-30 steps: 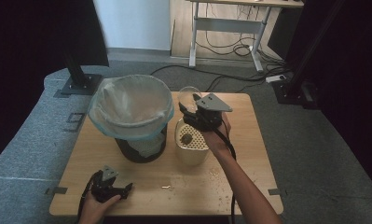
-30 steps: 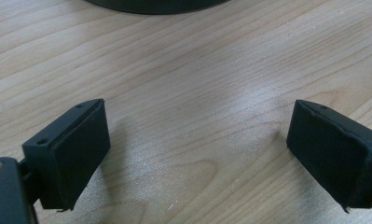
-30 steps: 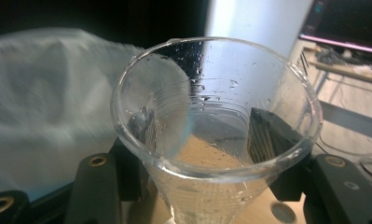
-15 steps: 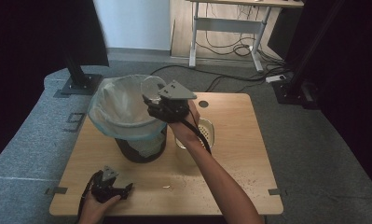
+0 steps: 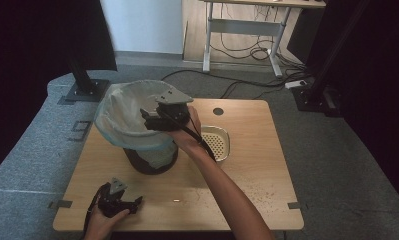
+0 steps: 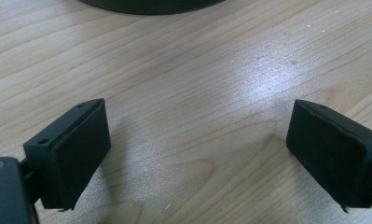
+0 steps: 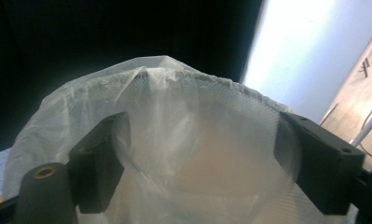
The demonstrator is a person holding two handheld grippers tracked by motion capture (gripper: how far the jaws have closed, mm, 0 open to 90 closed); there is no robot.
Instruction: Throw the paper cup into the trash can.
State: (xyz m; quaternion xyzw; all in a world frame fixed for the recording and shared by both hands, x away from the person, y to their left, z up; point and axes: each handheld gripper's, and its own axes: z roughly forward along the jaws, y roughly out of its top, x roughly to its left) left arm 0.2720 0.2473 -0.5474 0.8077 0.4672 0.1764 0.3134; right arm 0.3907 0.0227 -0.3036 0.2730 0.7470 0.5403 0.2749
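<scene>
A clear round cup point(image 7: 207, 163), tipped over the bag-lined dark bin point(image 5: 137, 125) at centre-left, is clamped between the right gripper's point(image 5: 154, 119) jaws.

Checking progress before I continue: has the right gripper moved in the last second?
Yes. The right gripper has swung left from above the yellow colander to over the lined bin, carrying a clear cup.

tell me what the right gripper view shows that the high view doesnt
Right gripper view: a close look between the right tool's jaws, where a clear cup sits gripped, its pale inside blurred.

High view: the wooden table, a perforated tray beside the bin, scattered crumbs near the front right, and the left tool resting open by the front edge.

Both: the bin's plastic liner, with the right tool held above its opening.
</scene>
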